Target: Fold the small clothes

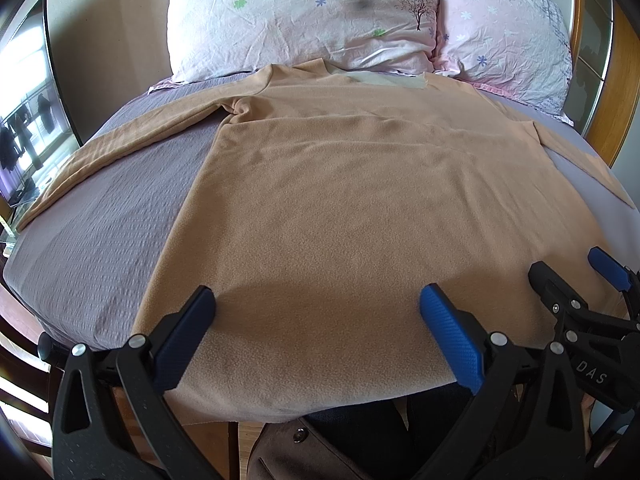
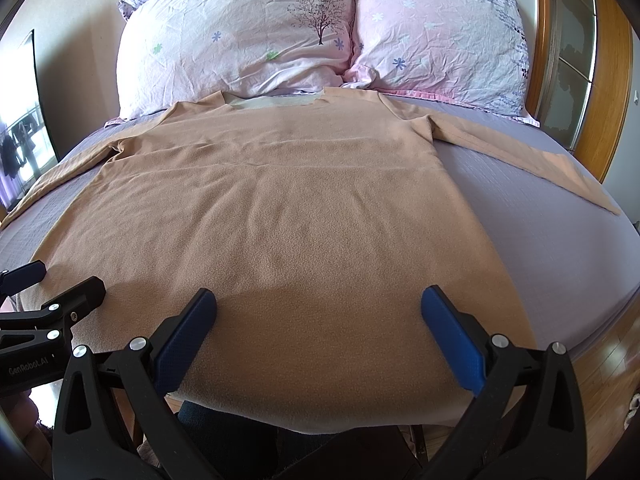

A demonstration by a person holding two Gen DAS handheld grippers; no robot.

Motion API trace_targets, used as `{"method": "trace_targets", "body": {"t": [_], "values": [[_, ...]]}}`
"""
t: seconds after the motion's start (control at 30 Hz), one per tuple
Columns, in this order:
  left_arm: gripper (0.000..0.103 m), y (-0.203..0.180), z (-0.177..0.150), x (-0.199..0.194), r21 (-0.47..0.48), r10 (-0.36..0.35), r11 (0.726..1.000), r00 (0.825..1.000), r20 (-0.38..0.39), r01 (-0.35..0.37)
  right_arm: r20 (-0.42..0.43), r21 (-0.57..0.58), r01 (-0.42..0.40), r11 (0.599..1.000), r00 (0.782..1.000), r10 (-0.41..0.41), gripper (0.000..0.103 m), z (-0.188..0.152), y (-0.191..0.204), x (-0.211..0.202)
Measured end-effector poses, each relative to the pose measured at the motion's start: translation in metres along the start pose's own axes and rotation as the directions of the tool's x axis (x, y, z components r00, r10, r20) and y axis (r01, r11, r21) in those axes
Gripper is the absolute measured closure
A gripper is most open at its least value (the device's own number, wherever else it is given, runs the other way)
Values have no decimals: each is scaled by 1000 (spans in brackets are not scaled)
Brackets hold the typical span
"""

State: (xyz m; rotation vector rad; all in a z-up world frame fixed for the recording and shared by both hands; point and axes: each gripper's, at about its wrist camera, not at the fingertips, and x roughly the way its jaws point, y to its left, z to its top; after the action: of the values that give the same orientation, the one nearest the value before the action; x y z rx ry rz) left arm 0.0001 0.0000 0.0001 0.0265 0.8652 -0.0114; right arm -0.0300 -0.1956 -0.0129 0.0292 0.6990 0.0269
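A tan long-sleeved fleece top (image 1: pixel 340 184) lies flat on the bed, collar toward the pillows, hem at the near edge, both sleeves spread out sideways; it also shows in the right wrist view (image 2: pixel 272 208). My left gripper (image 1: pixel 318 300) is open and empty, hovering over the hem toward its left side. My right gripper (image 2: pixel 319 300) is open and empty over the hem toward its right side. Each gripper shows in the other's view: the right gripper (image 1: pixel 568 276) at the right edge, the left gripper (image 2: pixel 60 276) at the left edge.
The bed has a lilac sheet (image 2: pixel 540 216). Two floral pillows (image 2: pixel 240 36) lean at the head. A wooden frame (image 2: pixel 608 80) stands at the right, a TV screen (image 1: pixel 28 92) at the left. The person's legs (image 1: pixel 360 420) are below the near bed edge.
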Motion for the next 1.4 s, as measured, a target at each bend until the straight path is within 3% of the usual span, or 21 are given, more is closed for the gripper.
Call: {"method": "trace_targets", "body": {"t": [0.27,0.37,0.47,0.53,0.6,0.63,0.67,0.77,0.83,0.93,1.07,1.1,1.17,1.2,1.23,1.3,1.37,1.4], "values": [[2,3,-1,1,5,-1,1000,1000,4,1,12,-21,-28,999,1000,28,1,-1,-2,0],[2,3,-1,1,13,-5,1000,1000,9,5,26,-33,-110,993,994,110,1,7,-16,2],[2,1,2,2,30,-21,999,1000,6,20,105,97,-159,983,983,149,1,21,-66,-2],[2,2,4,3,36,-31,999,999,10,31,136,255,-85,963,989,52,1,40,-123,-3],[2,4,6,3,38,-49,998,998,25,48,135,397,-22,917,990,-35,1,51,-174,-2],[2,4,7,3,36,-60,998,998,36,59,106,507,29,861,990,-95,1,59,-215,0],[2,5,9,3,31,-77,997,996,53,75,92,544,46,838,989,-114,4,61,-232,2],[2,8,14,2,23,-111,994,987,112,110,-2,684,152,714,979,-206,27,70,-307,18],[2,11,17,1,23,-123,992,983,140,121,-60,746,200,635,970,-235,34,68,-343,29],[2,17,24,3,14,-130,991,979,157,130,-102,845,182,502,978,-183,42,55,-387,50],[2,38,36,9,-33,-190,980,967,168,198,-61,887,145,438,978,-200,48,57,-415,59],[2,46,38,9,-52,-225,970,958,176,237,-58,891,144,431,977,-207,54,58,-421,63],[2,65,42,11,-101,-306,938,930,203,331,-63,892,154,425,973,-222,76,55,-431,68],[2,74,44,11,-125,-334,922,917,219,366,-71,893,159,420,973,-219,96,52,-438,69],[2,86,46,12,-159,-357,903,903,241,399,-62,894,149,424,975,-213,96,53,-441,71],[2,104,47,13,-209,-370,878,888,274,430,-64,856,183,483,966,-251,97,68,-431,69],[2,126,48,14,-271,-372,850,879,300,452,35,731,168,661,959,-282,97,106,-385,57],[2,136,49,16,-303,-368,836,877,307,457,81,684,142,715,960,-268,97,119,-366,52]]}}
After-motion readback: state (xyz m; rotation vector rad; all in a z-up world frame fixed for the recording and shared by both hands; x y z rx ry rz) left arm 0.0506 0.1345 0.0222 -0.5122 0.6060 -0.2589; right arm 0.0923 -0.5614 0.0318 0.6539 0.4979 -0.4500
